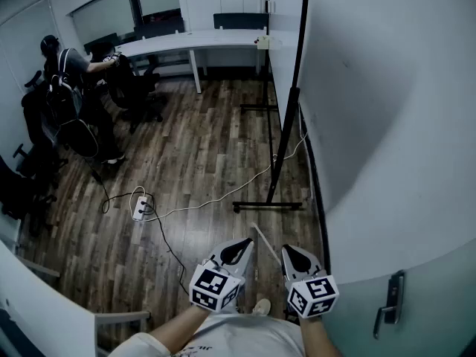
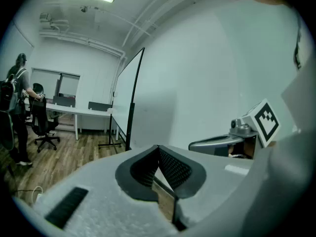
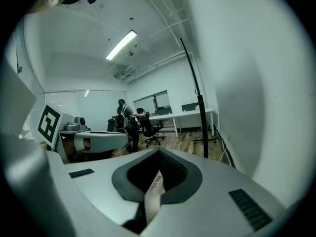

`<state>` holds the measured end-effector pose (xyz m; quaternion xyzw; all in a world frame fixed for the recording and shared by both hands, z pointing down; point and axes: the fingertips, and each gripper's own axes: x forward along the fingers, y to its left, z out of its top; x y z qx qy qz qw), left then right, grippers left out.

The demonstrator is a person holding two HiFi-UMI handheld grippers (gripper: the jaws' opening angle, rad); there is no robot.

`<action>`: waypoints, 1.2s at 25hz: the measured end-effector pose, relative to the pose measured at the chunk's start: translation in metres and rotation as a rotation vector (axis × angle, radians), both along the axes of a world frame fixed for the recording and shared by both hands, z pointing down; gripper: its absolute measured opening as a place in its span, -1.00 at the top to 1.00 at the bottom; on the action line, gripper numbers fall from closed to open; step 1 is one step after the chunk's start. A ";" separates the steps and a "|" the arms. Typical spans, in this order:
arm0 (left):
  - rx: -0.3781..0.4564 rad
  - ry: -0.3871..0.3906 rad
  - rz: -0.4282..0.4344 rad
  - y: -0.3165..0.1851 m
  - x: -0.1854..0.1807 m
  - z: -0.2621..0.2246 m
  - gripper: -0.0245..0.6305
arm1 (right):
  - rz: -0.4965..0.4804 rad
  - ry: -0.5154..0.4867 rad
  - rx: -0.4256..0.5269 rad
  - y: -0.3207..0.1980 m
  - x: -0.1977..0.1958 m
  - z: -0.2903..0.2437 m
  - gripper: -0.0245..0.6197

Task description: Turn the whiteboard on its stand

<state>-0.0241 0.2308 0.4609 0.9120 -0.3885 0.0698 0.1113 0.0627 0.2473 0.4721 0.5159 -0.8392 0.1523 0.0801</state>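
The whiteboard (image 1: 283,54) stands nearly edge-on close to the white wall on the right, its black post (image 1: 294,88) rising from a black floor foot (image 1: 268,205). In the left gripper view the whiteboard (image 2: 124,100) shows ahead as a white panel with a dark edge. The right gripper view has its post (image 3: 199,107) ahead on the right. My left gripper (image 1: 236,250) and right gripper (image 1: 297,255) hover side by side near my body, short of the stand's foot. Both are shut with nothing between the jaws, the left gripper (image 2: 158,148) and right gripper (image 3: 159,152) each meeting at the tips.
A power strip (image 1: 140,205) lies on the wood floor, its white cable (image 1: 223,195) running past the stand to the wall. A person (image 1: 63,73) stands by office chairs (image 1: 137,88) at the far left. A white desk (image 1: 193,43) lines the back. A door handle (image 1: 390,303) sits at lower right.
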 end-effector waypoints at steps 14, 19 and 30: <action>0.008 -0.007 0.024 0.005 -0.005 -0.004 0.89 | 0.045 -0.017 0.030 0.006 -0.004 -0.009 0.90; 0.015 0.009 0.035 0.004 -0.013 -0.007 0.89 | 0.061 -0.022 0.030 0.005 -0.010 -0.008 0.90; 0.053 0.026 0.067 0.004 -0.058 -0.013 0.89 | 0.089 -0.013 0.039 0.002 -0.049 -0.010 0.90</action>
